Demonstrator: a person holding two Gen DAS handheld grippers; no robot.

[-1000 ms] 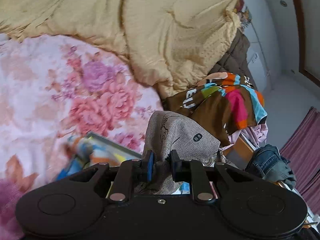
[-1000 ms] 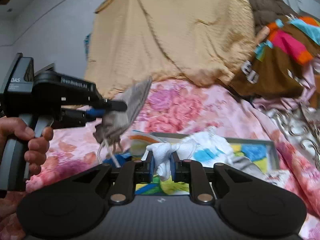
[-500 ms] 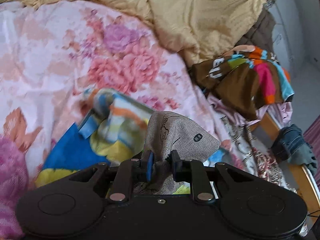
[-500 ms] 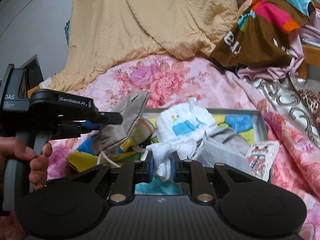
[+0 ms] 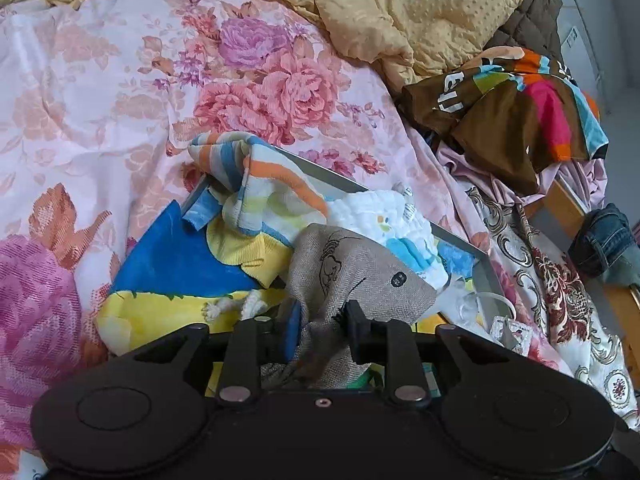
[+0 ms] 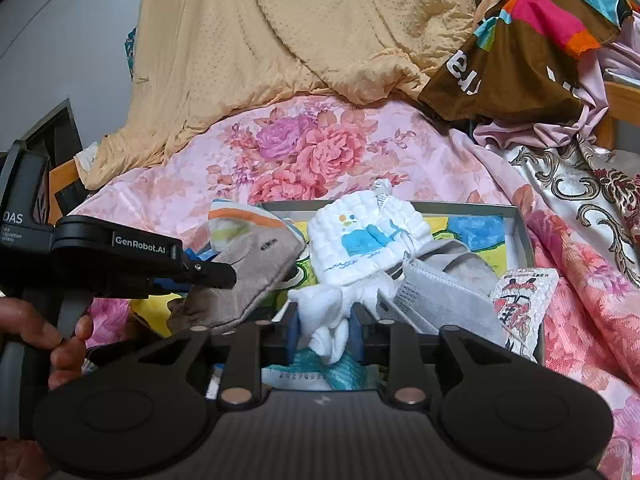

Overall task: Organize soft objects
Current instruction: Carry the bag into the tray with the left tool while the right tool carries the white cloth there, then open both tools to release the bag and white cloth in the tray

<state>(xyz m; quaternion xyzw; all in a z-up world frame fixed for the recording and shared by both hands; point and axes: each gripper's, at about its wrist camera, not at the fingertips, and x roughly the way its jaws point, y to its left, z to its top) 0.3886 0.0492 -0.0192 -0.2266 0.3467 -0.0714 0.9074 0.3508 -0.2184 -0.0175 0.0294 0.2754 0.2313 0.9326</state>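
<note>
A shallow grey tray (image 6: 516, 220) with a bright painted floor lies on the floral bedspread (image 6: 320, 152). My left gripper (image 5: 320, 322) is shut on a grey-brown linen pouch (image 5: 360, 276) and holds it low over the tray's left part; the pouch also shows in the right wrist view (image 6: 256, 272). My right gripper (image 6: 325, 326) is shut on a white cloth (image 6: 324, 316) at the tray's near edge. In the tray lie a white quilted cloth with blue print (image 6: 360, 240), a striped towel (image 5: 264, 192), a grey face mask (image 6: 440, 296) and a printed packet (image 6: 520, 300).
A tan quilt (image 6: 320, 32) is heaped at the back of the bed. A brown multicoloured garment (image 6: 532, 36) and patterned satin fabric (image 6: 580, 184) lie at the right. Jeans (image 5: 604, 240) sit beyond the bed's wooden edge.
Both grippers have come down toward the tray with their cloths. The pouch now hangs just over the tray's contents and the white cloth is at the tray's near edge.
</note>
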